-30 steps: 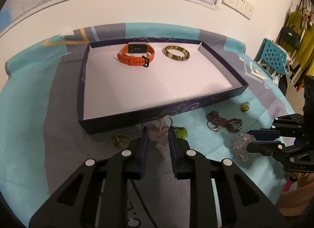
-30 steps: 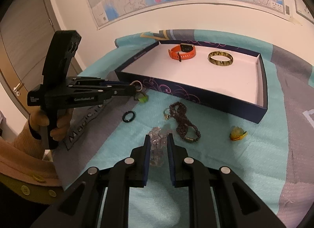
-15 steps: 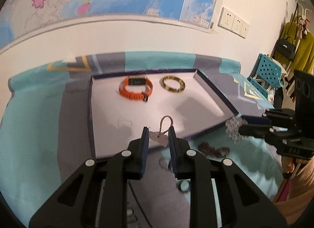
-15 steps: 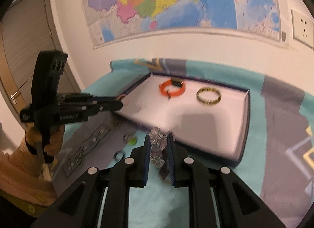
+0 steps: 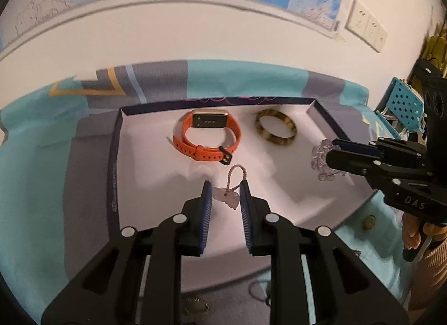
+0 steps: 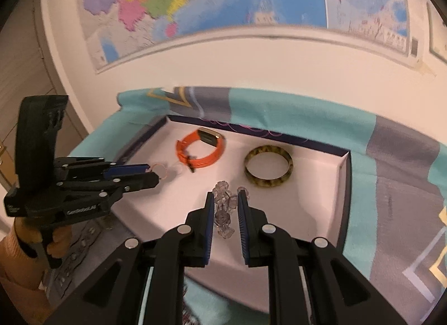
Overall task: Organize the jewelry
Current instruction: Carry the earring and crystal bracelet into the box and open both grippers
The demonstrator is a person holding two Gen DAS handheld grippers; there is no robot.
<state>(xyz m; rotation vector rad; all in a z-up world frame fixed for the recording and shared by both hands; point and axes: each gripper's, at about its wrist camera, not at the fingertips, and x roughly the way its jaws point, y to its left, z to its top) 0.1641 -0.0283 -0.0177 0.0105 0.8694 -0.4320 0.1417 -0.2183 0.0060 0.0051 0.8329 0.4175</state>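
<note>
Home room: wall map, wall sockets, cloth-covered table, hanging clothes.

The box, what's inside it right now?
Inside the box lie an orange watch and a tortoiseshell bangle. Its near floor is partly hidden behind the left hand-held gripper, which holds a pendant.

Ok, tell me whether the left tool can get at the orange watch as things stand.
Probably not yet: the left tool is shut on a pink pendant, so it is occupied. The path to the orange watch over the tray floor looks free.
</note>
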